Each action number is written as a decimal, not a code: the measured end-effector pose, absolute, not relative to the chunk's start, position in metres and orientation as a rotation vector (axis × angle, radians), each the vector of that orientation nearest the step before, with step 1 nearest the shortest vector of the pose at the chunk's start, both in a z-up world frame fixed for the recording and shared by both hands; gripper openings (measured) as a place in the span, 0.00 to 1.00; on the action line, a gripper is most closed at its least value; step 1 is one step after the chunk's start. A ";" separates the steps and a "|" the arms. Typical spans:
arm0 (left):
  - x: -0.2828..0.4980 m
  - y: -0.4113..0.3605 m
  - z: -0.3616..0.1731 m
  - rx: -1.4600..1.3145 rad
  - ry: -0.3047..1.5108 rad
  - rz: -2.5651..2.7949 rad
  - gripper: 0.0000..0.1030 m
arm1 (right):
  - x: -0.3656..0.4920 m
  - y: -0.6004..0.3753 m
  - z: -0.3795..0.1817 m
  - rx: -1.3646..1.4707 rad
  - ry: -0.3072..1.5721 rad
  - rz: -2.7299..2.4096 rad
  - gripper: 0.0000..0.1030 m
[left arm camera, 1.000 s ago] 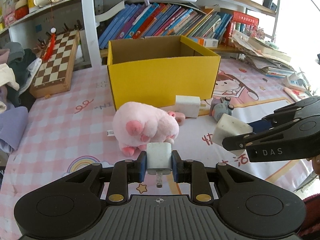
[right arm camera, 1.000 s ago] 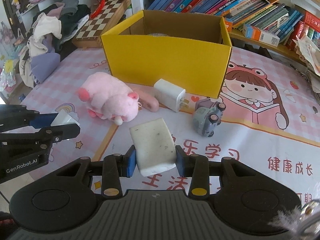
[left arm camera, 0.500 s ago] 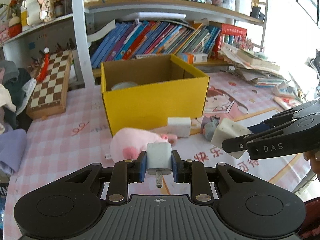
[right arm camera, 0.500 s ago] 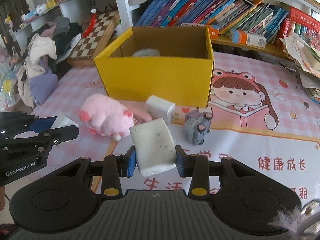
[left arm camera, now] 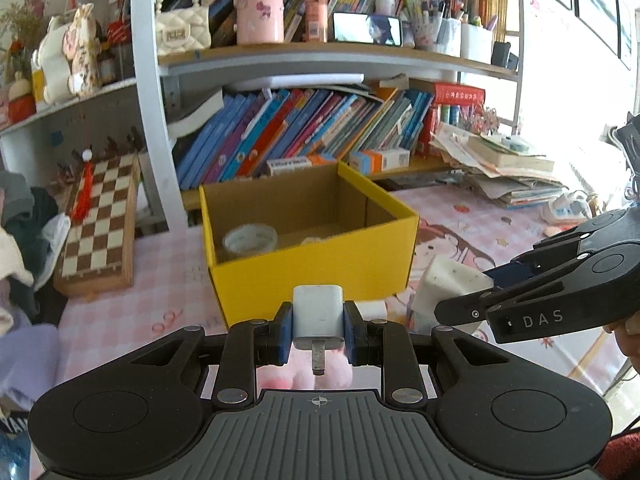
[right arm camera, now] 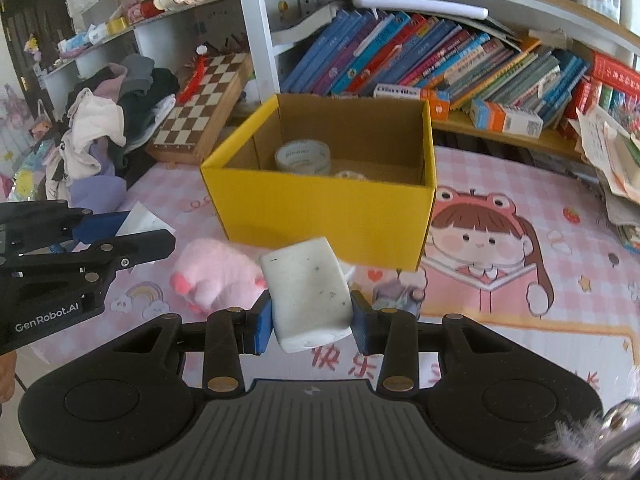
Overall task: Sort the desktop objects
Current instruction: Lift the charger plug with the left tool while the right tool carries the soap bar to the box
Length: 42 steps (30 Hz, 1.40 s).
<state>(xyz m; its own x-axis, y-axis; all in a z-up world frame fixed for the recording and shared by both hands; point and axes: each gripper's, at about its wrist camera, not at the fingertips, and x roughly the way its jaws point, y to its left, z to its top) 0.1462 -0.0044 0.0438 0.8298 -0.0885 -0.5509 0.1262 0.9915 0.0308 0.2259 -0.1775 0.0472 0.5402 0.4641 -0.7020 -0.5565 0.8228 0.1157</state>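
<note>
My left gripper (left arm camera: 318,330) is shut on a small white charger plug (left arm camera: 318,314), its metal prong pointing back at the camera. My right gripper (right arm camera: 308,320) is shut on a white speckled block (right arm camera: 306,290). Both hang above the table in front of an open yellow cardboard box (left arm camera: 312,276) (right arm camera: 320,208). Inside the box lies a roll of clear tape (right arm camera: 303,155) (left arm camera: 250,238). The right gripper with its block (left arm camera: 448,284) shows at the right of the left wrist view. The left gripper (right arm camera: 132,232) shows at the left of the right wrist view.
A pink plush toy (right arm camera: 216,272), another white charger (left arm camera: 372,310) and a small grey toy car (right arm camera: 396,294) lie on the pink checked tablecloth (right arm camera: 500,320) before the box. A chessboard (left arm camera: 100,216) leans at the left, clothes (right arm camera: 108,128) beyond it, bookshelves (left arm camera: 320,128) behind.
Both grippers have risen with their loads still held. The box's inside and the tape roll have come into view, and the plush toy has dropped low behind the fingers.
</note>
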 end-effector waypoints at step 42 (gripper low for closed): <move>0.303 0.016 0.040 0.190 0.654 -0.060 0.23 | 0.404 -0.129 0.060 -0.228 0.727 0.704 0.35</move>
<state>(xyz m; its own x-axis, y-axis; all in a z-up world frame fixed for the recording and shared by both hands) 0.3032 0.0164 0.0398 0.7928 0.0046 -0.6094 0.1147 0.9810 0.1567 0.4043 -0.1288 0.0597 0.5323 0.5089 -0.6766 -0.6601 0.7498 0.0446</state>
